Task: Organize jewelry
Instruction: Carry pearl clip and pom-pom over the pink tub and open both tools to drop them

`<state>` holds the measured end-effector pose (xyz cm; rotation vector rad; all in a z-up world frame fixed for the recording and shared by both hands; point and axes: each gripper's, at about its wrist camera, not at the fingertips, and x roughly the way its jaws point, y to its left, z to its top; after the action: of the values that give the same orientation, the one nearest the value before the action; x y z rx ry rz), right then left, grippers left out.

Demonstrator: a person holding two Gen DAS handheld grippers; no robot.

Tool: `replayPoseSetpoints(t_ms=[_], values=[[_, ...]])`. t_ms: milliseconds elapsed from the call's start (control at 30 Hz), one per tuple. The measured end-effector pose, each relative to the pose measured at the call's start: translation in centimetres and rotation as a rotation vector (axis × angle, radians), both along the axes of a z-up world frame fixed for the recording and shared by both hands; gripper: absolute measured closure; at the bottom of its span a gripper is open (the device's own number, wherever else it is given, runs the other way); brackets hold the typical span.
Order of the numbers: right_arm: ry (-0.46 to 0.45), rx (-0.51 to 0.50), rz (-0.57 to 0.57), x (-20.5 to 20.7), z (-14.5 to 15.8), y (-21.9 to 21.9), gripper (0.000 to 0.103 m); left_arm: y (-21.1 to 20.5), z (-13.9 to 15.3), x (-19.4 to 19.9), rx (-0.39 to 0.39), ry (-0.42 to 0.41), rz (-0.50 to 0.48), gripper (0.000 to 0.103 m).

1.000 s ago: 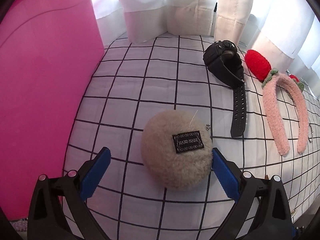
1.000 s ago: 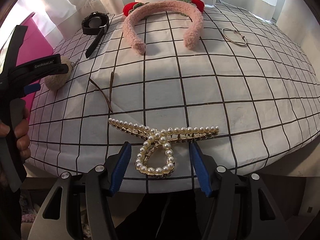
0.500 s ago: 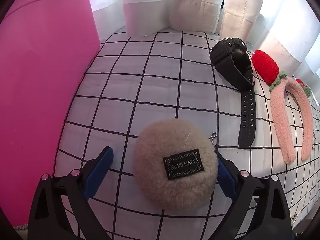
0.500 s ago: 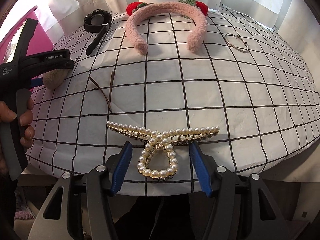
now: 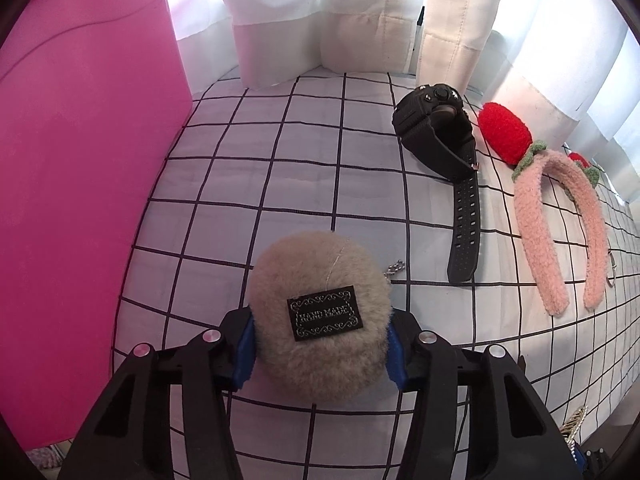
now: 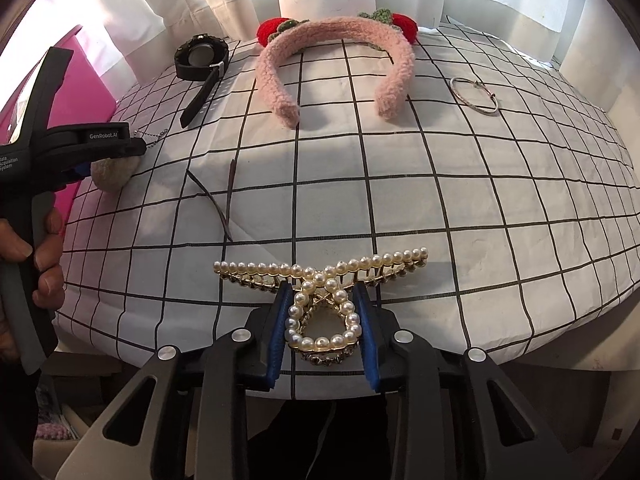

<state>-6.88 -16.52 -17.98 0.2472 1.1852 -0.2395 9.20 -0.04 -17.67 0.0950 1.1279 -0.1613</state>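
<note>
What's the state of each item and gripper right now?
left gripper: jaws closing, pads against the pompom
pompom: on the cloth, between the left pads
right gripper: jaws closing, pads at the pearl clip's loop
pearl clip: on the cloth, near edge
watch: unbuckled, strap laid out flat
headband: lying flat, untouched
bangle: lying flat, untouched

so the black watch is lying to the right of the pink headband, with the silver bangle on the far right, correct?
Not quite. In the right wrist view the black watch lies to the left of the pink headband, not the right. The silver bangle is on the far right, as you say.
</note>
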Motion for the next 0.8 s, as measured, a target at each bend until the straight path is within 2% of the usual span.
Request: replayPoseSetpoints(t_ms=[167,533,800], values=[[-0.017,-0.004,0.010,0.0,0.6,0.4,0.073,-0.2,1.8,-0.6,-0.005,-0.045,-0.016,0.055],[-0.060,-0.028,0.027,0.6,2.6,0.1,0.073,0.5,5.0,-1.6,-0.042,-0.088,-0.010,0.055],[-0.111,-0.051,0.056,1.6,5.1,-0.1,0.073,0.9,8.4,-2.3,-0.057,-0.138,0.003,0.055]])
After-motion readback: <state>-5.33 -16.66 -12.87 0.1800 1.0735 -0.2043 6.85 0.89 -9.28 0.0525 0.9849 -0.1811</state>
